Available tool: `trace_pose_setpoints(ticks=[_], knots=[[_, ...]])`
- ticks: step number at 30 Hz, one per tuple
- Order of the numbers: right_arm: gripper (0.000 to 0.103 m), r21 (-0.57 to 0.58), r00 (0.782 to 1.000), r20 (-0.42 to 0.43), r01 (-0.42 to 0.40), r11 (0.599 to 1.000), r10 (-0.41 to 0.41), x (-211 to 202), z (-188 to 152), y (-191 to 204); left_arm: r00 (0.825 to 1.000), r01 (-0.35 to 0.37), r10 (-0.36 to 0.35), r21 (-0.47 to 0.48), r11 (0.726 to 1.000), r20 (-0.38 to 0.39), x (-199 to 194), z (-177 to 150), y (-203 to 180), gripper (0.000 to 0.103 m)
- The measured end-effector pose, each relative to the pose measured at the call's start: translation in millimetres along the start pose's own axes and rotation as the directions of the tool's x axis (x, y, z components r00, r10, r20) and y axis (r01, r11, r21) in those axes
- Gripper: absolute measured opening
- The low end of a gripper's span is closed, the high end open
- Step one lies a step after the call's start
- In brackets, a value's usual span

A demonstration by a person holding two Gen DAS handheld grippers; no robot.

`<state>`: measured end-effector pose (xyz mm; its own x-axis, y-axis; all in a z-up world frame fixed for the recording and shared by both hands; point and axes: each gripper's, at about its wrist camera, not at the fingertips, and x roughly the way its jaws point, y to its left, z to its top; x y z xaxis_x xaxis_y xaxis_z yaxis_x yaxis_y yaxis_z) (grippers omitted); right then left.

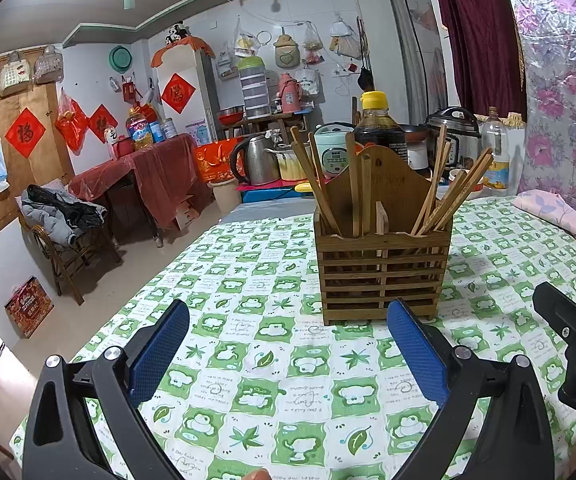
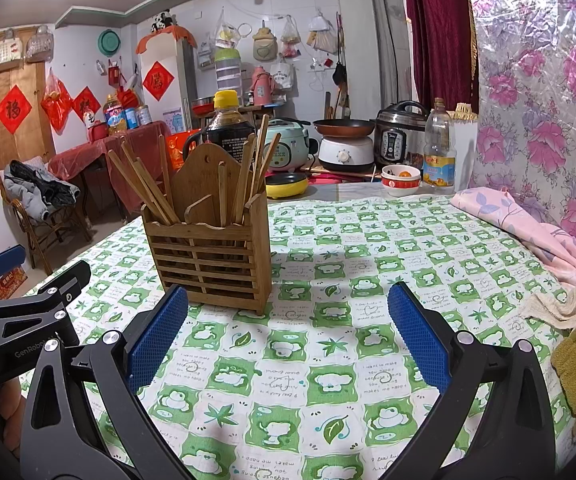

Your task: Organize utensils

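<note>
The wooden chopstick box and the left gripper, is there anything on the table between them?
Nothing: in the left wrist view only bare green-and-white tablecloth lies between the open left gripper and the wooden chopstick box.

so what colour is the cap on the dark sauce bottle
Yellow; the bottle cap shows best in the right wrist view.

Each claw is built of black moulded arms with triangular cut-outs, joined by round silver screws. The left claw (image 1: 288, 332) carries blue textured pads (image 1: 159, 352) on its finger faces, as does the right claw (image 2: 288, 320). White lettering "GenRobot" marks a black body at the right-wrist view's lower left.
</note>
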<state>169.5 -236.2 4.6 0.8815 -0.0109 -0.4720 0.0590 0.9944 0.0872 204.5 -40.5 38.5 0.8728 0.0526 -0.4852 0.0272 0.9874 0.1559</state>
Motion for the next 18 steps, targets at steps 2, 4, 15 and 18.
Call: trace_pose_setpoints(ticks=[2, 4, 15, 18], knots=[[0.097, 0.000, 1.000, 0.000, 0.000, 1.000, 0.000, 0.6, 0.8, -2.2, 1.000, -0.001, 0.001, 0.000, 1.000, -0.001, 0.1, 0.1, -0.7, 0.097], [0.097, 0.000, 1.000, 0.000, 0.000, 1.000, 0.000, 0.6, 0.9, -2.2, 1.000, -0.002, 0.002, 0.001, 1.000, -0.001, 0.1, 0.1, -0.8, 0.097], [0.097, 0.000, 1.000, 0.000, 0.000, 1.000, 0.000, 0.3, 0.7, -0.8, 1.000, 0.018, -0.018, -0.018, 1.000, -0.011, 1.9, -0.3, 1.9, 0.097], [0.097, 0.000, 1.000, -0.002, -0.001, 1.000, 0.001, 0.5, 1.0, -1.4, 0.998, 0.042, -0.043, -0.014, 0.999, -0.043, 6.8, -0.8, -1.4, 0.097]])
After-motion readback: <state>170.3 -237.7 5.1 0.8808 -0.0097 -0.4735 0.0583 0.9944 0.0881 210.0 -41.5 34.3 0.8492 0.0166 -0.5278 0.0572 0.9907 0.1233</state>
